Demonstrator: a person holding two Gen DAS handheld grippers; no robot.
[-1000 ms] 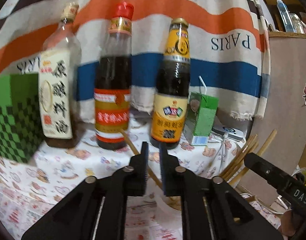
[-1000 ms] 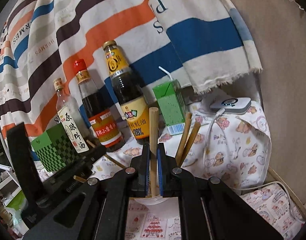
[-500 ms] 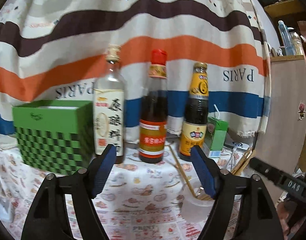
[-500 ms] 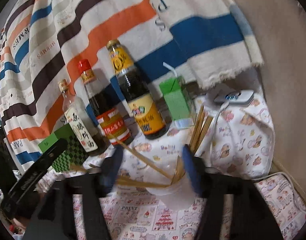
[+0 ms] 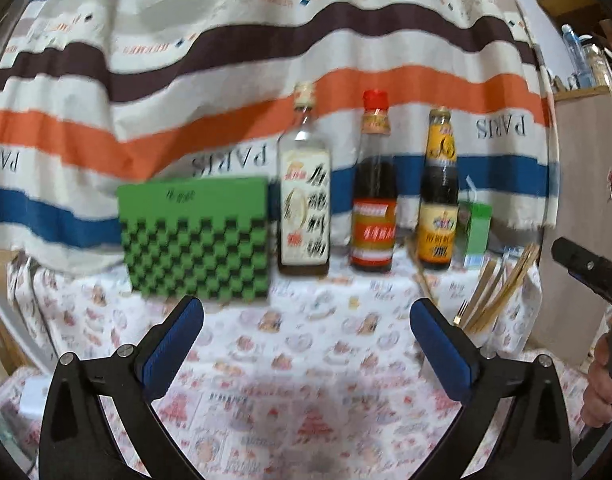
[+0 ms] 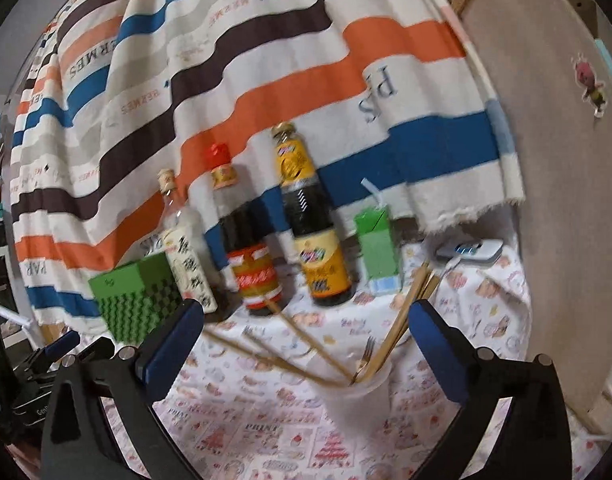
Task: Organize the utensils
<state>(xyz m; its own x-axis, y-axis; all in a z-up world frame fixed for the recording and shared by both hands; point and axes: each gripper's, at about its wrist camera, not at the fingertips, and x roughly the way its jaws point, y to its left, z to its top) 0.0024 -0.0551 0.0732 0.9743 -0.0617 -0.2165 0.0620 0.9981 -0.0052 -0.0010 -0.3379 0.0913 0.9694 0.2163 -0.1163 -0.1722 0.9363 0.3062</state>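
Chopsticks (image 6: 402, 320) and fork (image 6: 368, 350) stand in the cup (image 6: 358, 398) — both grippers (image 5: 306, 328) (image 6: 306, 328), jaws just opened wide, hold nothing — apparently nearly done.

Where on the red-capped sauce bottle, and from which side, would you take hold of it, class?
Grip the red-capped sauce bottle across its narrow neck, just under the cap, coming from the front. It stands upright with neighbouring bottles close on both sides, so the wider body probably leaves little finger room, while the front faces bare tablecloth.
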